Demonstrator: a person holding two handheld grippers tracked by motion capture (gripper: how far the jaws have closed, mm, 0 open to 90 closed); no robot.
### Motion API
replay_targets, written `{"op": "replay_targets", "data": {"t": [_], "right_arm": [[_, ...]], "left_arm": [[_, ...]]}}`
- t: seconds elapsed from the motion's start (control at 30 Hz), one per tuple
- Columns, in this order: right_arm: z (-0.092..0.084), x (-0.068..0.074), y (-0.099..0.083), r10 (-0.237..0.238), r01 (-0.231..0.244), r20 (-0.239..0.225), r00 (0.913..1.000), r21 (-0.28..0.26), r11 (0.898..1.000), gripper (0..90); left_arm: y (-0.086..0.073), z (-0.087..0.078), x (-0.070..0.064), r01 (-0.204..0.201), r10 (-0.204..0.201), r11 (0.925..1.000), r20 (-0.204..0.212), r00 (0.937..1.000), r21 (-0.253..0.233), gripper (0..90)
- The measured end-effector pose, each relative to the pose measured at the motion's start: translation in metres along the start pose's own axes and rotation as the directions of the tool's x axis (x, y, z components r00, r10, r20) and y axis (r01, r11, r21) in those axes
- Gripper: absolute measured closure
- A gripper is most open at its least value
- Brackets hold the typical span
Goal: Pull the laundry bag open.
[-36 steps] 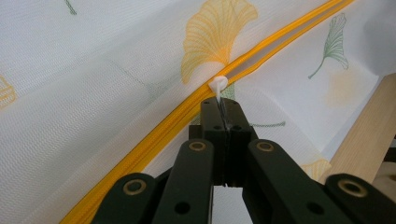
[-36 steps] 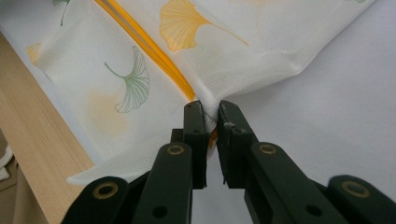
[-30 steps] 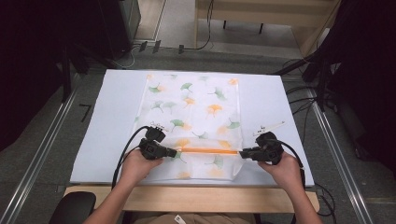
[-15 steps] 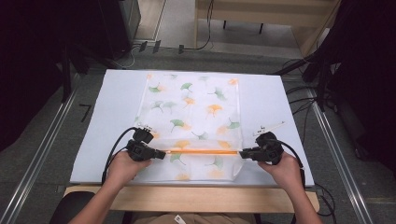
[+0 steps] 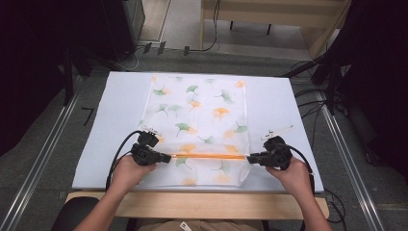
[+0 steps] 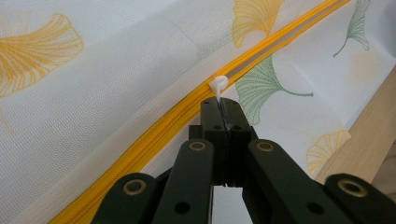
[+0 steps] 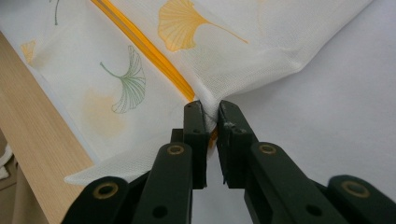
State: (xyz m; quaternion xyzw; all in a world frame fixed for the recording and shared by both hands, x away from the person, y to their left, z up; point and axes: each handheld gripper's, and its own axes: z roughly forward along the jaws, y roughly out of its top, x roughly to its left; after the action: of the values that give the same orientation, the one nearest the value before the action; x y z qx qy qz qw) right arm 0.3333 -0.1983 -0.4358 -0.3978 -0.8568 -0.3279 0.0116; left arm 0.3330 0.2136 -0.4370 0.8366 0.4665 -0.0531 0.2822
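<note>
Since half a second ago, my left gripper (image 5: 166, 157) has slid rightward along the orange zipper (image 5: 209, 156); it had sat out at the bag's left edge and now stands a little inside it, much where it was a second ago. My right gripper (image 5: 251, 157) has not shifted from the zipper's right end.

One mesh bag (image 5: 202, 113) printed with ginkgo leaves lies flat on the white table cover (image 5: 115, 106), its near end toward me and the zipper running across it near that end. I count one zipper and one white zipper pull (image 6: 218, 85), two grippers, and two hands, my left hand (image 5: 127, 171) and my right hand (image 5: 293, 173).

From the left gripper view, the jaws are pressed fully together on the pull's tab, right on the zipper line. From the right gripper view, the jaws are nearly together, pinching a gathered corner of the bag's mesh (image 7: 208, 109) where the zipper ends, with the fabric bunched between them. A wooden table edge (image 5: 202, 204) runs beneath the cover nearest me.
</note>
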Motion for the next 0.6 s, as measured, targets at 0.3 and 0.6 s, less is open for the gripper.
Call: {"op": "replay_targets", "data": {"t": [0.3,0.6], "right_arm": [[0.0008,0.0001,0.0001,0.004,-0.004,0.001,1.0,0.005,1.0,84.9],[0.0008,-0.0004,-0.0002,0.006,-0.006,-0.002,1.0,0.005,1.0,84.8]], "left_arm": [[-0.0001,0.001,-0.0008,-0.001,0.002,1.0,-0.006,1.0,0.002,90.0],[-0.0016,-0.002,0.0024,0.01,-0.01,0.9999,-0.015,0.9998,0.011,90.0]]}}
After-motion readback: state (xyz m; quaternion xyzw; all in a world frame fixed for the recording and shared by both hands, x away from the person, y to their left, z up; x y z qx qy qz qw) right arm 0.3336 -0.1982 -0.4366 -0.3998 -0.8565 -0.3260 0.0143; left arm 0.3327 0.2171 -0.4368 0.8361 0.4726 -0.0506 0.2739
